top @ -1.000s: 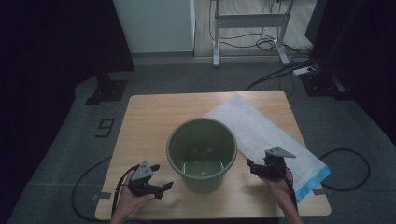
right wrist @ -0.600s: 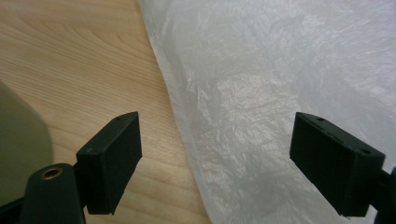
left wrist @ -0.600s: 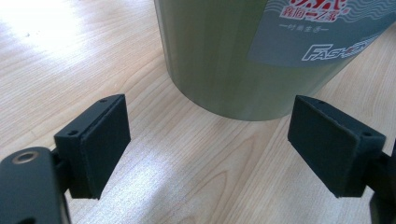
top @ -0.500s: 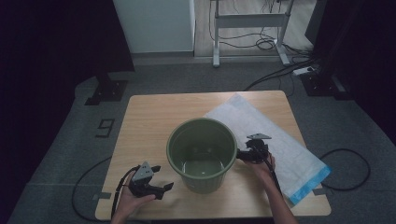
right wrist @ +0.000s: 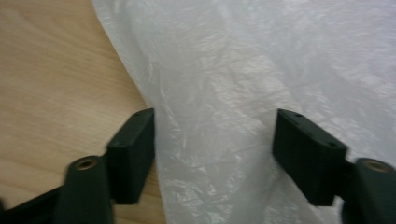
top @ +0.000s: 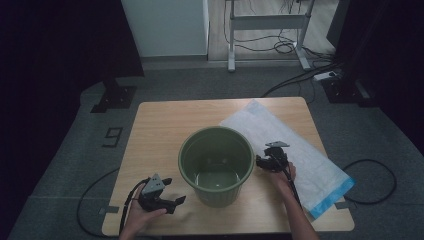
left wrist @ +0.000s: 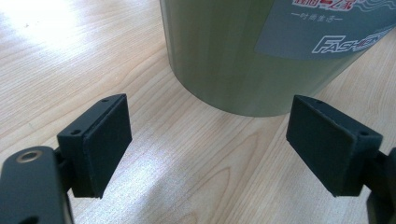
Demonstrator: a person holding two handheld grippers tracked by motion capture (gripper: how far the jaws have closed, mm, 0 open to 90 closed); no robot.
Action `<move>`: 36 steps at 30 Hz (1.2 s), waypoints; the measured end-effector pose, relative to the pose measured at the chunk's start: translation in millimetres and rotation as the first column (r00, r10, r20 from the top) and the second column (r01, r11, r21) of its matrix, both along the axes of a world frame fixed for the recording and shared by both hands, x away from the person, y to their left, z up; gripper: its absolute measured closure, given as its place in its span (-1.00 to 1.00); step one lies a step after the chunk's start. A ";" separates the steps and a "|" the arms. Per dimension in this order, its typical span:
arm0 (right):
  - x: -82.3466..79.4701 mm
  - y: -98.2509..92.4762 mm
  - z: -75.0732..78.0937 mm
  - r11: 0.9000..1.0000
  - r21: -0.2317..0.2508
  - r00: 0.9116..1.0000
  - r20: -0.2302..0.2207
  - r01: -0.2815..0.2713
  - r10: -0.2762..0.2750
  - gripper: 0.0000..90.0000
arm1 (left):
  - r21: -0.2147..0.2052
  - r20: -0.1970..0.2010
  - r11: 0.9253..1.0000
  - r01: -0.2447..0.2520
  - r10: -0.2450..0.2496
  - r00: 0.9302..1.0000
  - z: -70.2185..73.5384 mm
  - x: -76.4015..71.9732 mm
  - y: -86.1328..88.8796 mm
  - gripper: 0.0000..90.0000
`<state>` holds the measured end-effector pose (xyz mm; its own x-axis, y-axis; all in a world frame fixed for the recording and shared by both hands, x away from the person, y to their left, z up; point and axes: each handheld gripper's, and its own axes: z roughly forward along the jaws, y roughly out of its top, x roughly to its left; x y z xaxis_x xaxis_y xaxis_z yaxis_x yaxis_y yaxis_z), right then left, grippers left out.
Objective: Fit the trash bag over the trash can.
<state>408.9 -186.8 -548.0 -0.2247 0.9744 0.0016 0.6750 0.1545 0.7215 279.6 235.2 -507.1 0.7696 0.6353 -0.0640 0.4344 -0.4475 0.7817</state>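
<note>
Two grippers apart-jawed: right gripper (right wrist: 215, 158), closing, straddled plastic bag (right wrist: 261, 70) edge near table's (top: 155, 125) right edge for pinching; left gripper (left wrist: 210, 154) waited beside green bin (left wrist: 224, 56), empty.

Grey carpet floor (top: 65, 165), pale wood table (top: 160, 130) under light, white cabinet (top: 167, 25) behind, cables (top: 287, 47) trailing, dark surroundings.

"FASH…" and red Chinese characters on the green bin's (left wrist: 219, 51) label (left wrist: 327, 23); floor marker "9" (top: 113, 136)

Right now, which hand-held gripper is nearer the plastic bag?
Right. The right hand-held gripper hangs over the plastic bag's edge, jaws just closing, not yet pinching. The left hand-held gripper sits across the green bin.
</note>
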 end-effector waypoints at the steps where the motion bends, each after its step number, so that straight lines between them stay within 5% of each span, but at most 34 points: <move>1: 0.2 -1.7 0.5 1.000 0.002 1.000 -0.001 0.013 -0.013 -0.15 | 0.000 0.000 1.000 0.000 0.000 1.000 -0.1 0.0 -0.1 -0.70; 2: 0.2 -1.7 0.5 1.000 0.002 1.000 -0.001 0.013 -0.013 -0.15 | 0.000 0.000 1.000 0.000 0.000 1.000 -0.1 0.0 -0.1 -0.70; 7: 0.2 -9.6 3.0 1.000 0.000 1.000 0.000 0.026 -0.026 0.61 | 0.005 -0.003 1.000 0.006 -0.006 1.000 -0.9 -0.4 -1.6 -0.70; 11: -1.0 -12.1 3.9 1.000 0.002 1.000 -0.010 0.016 -0.016 0.91 | 0.005 -0.001 1.000 0.003 -0.003 1.000 -0.6 -0.1 -1.1 -0.70; 20: -12.0 -29.2 3.3 0.994 0.107 0.999 0.045 -0.010 0.005 0.98 | -0.006 0.011 1.000 -0.012 0.012 1.000 2.9 -0.7 0.0 -0.69; 21: -16.6 -36.5 7.7 0.983 0.185 0.997 0.072 -0.019 0.006 0.98 | -0.007 0.012 1.000 -0.015 0.015 1.000 3.7 -0.8 -0.2 -0.69; 23: -21.6 -41.5 14.0 0.972 0.235 0.995 0.097 -0.033 0.010 0.98 | -0.010 0.014 1.000 -0.019 0.019 1.000 4.2 -1.3 -1.0 -0.69; 28: -31.5 -48.7 30.0 0.955 0.290 0.988 0.155 -0.063 0.018 0.98 | -0.009 0.024 1.000 -0.019 0.019 1.000 6.7 -3.0 -2.9 -0.69; 31: -40.4 -56.8 48.2 0.928 0.362 0.979 0.203 -0.083 0.008 0.98 | -0.005 0.033 1.000 -0.020 0.020 0.999 8.8 -4.3 -5.1 -0.69; 32: -40.4 -56.8 48.2 0.928 0.362 0.979 0.203 -0.083 0.008 0.98 | -0.005 0.033 1.000 -0.020 0.020 0.999 8.8 -4.3 -5.1 -0.69; 33: -44.7 -59.9 57.1 0.918 0.386 0.974 0.227 -0.092 0.003 0.98 | -0.005 0.034 1.000 -0.019 0.019 0.999 9.4 -4.6 -5.6 -0.69; 36: -52.1 -64.1 70.2 0.911 0.400 0.962 0.272 -0.103 -0.011 0.98 | -0.008 0.038 1.000 -0.020 0.021 0.999 11.0 -5.6 -7.1 -0.69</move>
